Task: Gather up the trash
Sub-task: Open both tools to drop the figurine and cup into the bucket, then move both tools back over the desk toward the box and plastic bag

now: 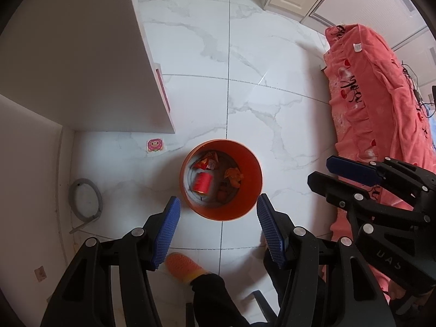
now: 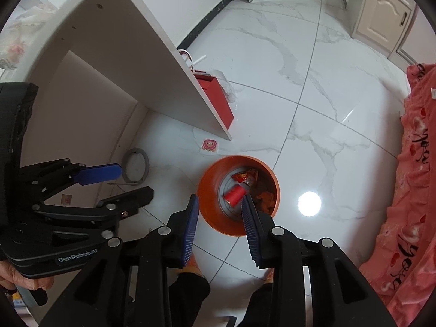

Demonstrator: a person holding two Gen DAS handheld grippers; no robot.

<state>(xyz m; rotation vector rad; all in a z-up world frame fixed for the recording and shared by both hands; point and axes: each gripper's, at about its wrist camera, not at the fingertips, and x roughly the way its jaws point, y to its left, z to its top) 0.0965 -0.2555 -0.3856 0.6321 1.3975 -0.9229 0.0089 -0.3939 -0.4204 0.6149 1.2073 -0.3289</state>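
Both grippers – left (image 1: pixel 218 212), right (image 2: pixel 219 212) – are hanging released, empty, over the round orange plastic bin (image 1: pixel 252 179); dropping looks done – next, seeking more litter.

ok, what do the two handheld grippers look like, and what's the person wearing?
Both the left gripper and right gripper are black linkage frames with silver pivot bolts and ribbed blue finger pads. White lettering marks the bodies. The person wears dark trousers and an orange slipper.

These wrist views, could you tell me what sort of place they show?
Probably a room in a home: white marble-look floor tiles, cream panelled cabinet doors and a pink printed cover over furniture.
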